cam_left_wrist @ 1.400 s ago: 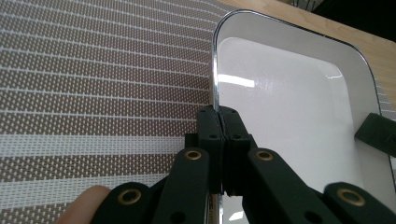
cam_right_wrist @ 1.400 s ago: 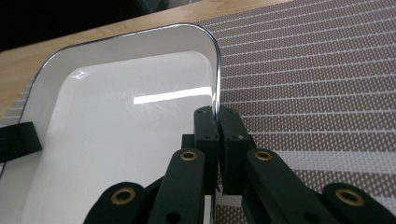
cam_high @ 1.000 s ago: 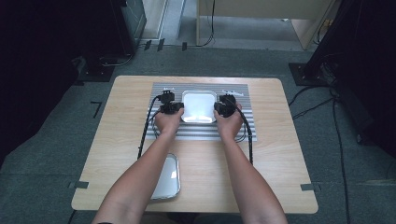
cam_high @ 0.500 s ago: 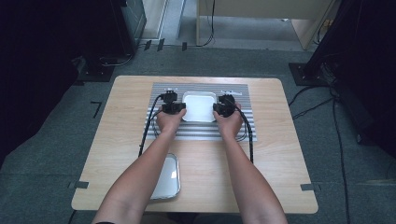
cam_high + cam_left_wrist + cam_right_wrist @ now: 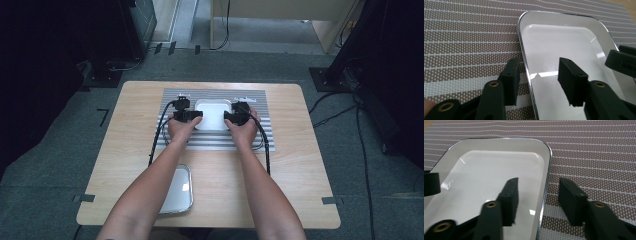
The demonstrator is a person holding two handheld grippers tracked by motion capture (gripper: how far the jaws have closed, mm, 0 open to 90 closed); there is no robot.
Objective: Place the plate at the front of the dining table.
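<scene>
The white tray (image 5: 213, 115) sat on the striped mat (image 5: 255, 135) at the far middle of the surface (image 5: 300, 165). Each claw was spread, straddling a side rim — left claw (image 5: 537, 75) and right claw (image 5: 537, 200) alike. The step looked like a two-handed grasp; next, both would need to pinch together. A second tray (image 5: 179, 190) near the front edge was partly covered by a forearm.

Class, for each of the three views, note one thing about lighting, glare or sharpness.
High view: soft overall, dark at both sides, a pale sheen on the second tray. Left gripper view: the white tray shows bright streaks of glare; the nearest jaw parts blur. Right gripper view: glare spots on the tray floor, sharp weave on the striped mat.
</scene>
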